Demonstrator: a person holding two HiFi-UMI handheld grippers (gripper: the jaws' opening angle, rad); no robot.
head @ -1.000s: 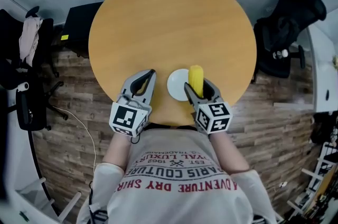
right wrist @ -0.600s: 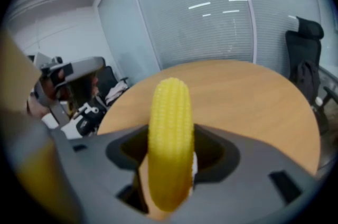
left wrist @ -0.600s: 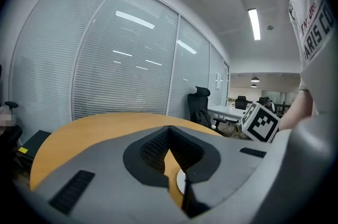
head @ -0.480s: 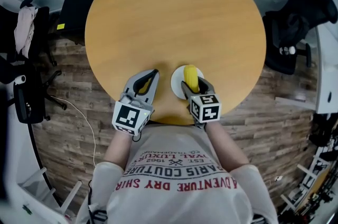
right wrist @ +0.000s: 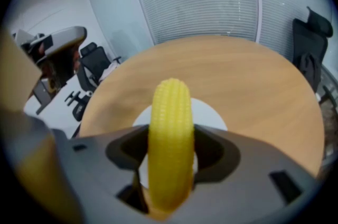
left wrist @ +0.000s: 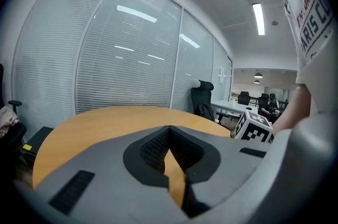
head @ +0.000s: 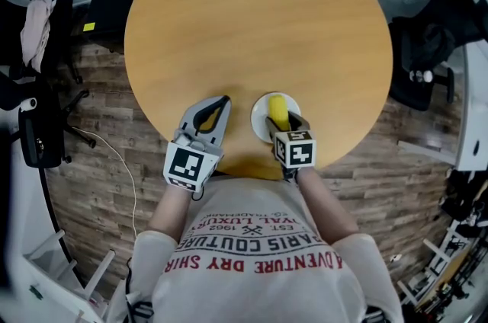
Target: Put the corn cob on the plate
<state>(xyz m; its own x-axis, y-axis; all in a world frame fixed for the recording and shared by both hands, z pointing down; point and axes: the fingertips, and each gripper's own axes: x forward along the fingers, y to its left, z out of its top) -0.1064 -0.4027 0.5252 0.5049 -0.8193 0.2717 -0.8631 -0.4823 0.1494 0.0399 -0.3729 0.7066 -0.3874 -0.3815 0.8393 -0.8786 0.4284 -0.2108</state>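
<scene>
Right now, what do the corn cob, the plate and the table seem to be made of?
The corn cob: evenly yellow, moulded kernel rows, slight sheen; probably plastic, possibly real. The plate: plain white, smooth, matte; ceramic or plastic, cannot tell. The table: light wood-look top, smooth uniform surface; likely laminate or veneer.

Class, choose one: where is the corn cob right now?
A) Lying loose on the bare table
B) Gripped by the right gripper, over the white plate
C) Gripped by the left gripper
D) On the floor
B: the right gripper view shows the corn cob clamped between the jaws of the right gripper, with the plate behind it.
</scene>
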